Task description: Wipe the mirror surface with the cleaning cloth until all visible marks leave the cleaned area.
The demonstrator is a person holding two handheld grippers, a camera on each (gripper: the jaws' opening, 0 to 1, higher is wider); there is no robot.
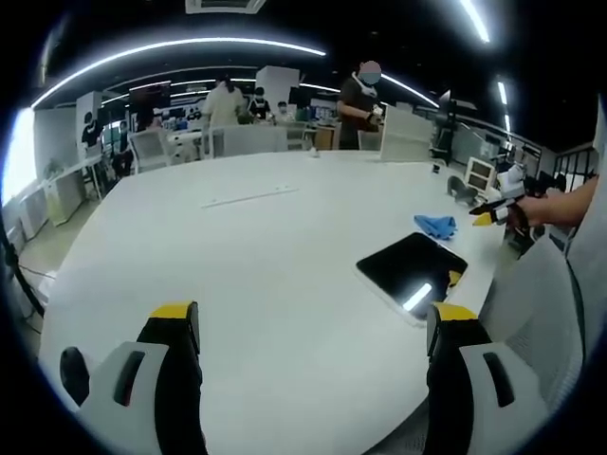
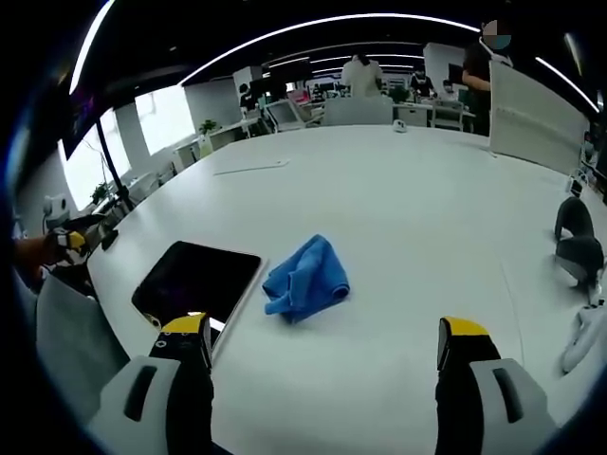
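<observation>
A: In the left gripper view, where does the mirror (image 1: 412, 272) lie?
B: Right of centre, flat on the white bench (image 1: 256, 256), near its right edge. Its dark surface reflects a bright ceiling light. The blue cleaning cloth (image 1: 435, 226) sits just above it in the frame, slightly apart from it.

A: And the left hand-held gripper (image 1: 313, 327)?
B: Its two yellow-tipped jaws rise from the bottom of the frame, spread wide, with nothing between them but bare bench.

A: Anything at the right edge there?
B: The right hand-held gripper (image 1: 495, 210) comes in at mid-right, held in a person's hand (image 1: 541, 207), above the bench edge beyond the cloth.

A: What about the right gripper view?
B: The mirror (image 2: 197, 282) is at lower left, the cleaning cloth (image 2: 305, 278) crumpled just right of it near the centre; I cannot tell whether they touch. The right hand-held gripper (image 2: 325, 339) has its jaws wide apart and empty at the bottom of the frame. The left hand-held gripper (image 2: 78, 237) shows at the left edge, beyond the bench (image 2: 417, 209).

A: Anything else?
B: People (image 1: 360, 100) stand among desks and chairs in the upper part of the left gripper view.
</observation>
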